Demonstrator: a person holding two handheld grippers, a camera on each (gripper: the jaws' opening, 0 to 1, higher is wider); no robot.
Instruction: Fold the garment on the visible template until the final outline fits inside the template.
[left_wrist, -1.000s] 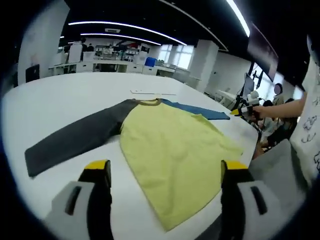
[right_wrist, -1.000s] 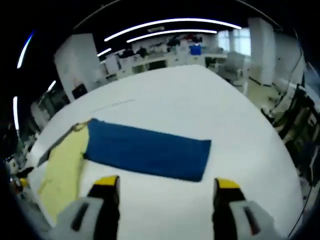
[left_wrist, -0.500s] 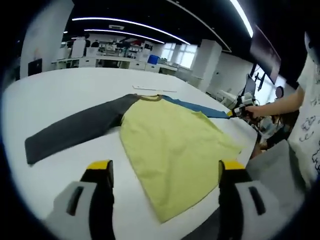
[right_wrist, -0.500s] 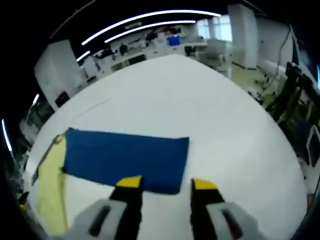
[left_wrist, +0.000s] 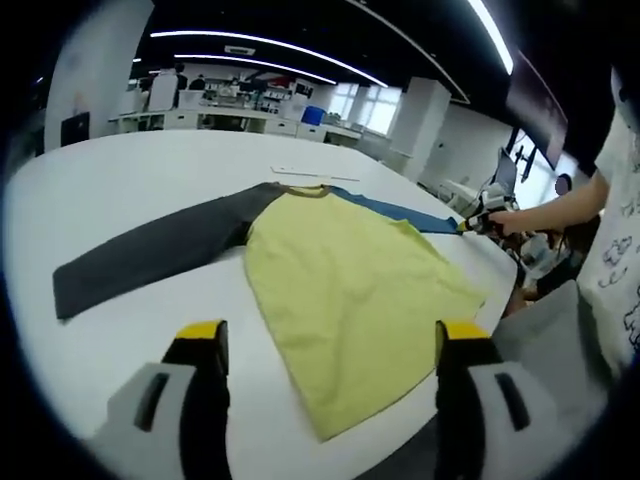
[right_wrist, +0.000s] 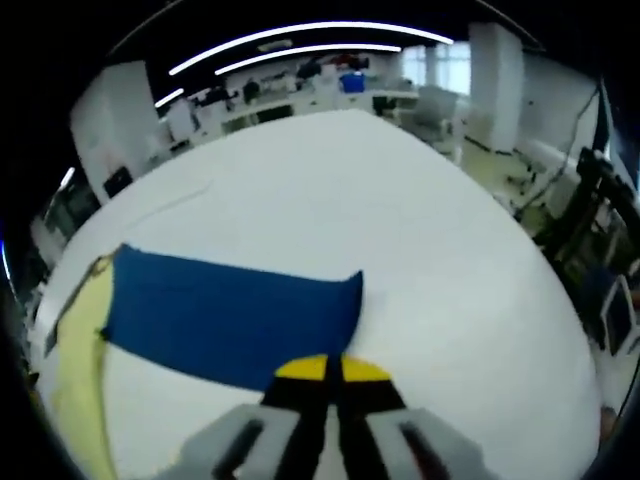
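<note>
The right gripper (right_wrist: 333, 368) is closing: its yellow-tipped jaws, apart half a second ago, are now meeting on the cuff edge of the blue sleeve (right_wrist: 225, 318), so the first fold is likely beginning. In the left gripper view it is pinching that cuff at two o'clock (left_wrist: 470, 226). The left gripper (left_wrist: 325, 340) is hovering with jaws wide apart above the hem of the long-sleeved shirt's yellow fabric body (left_wrist: 345, 295), lying flat at centre on the round white table (left_wrist: 120, 180), its dark grey sleeve (left_wrist: 150, 255) stretching toward nine o'clock. I am seeing no containers.

No legible text, labels or nos.
</note>
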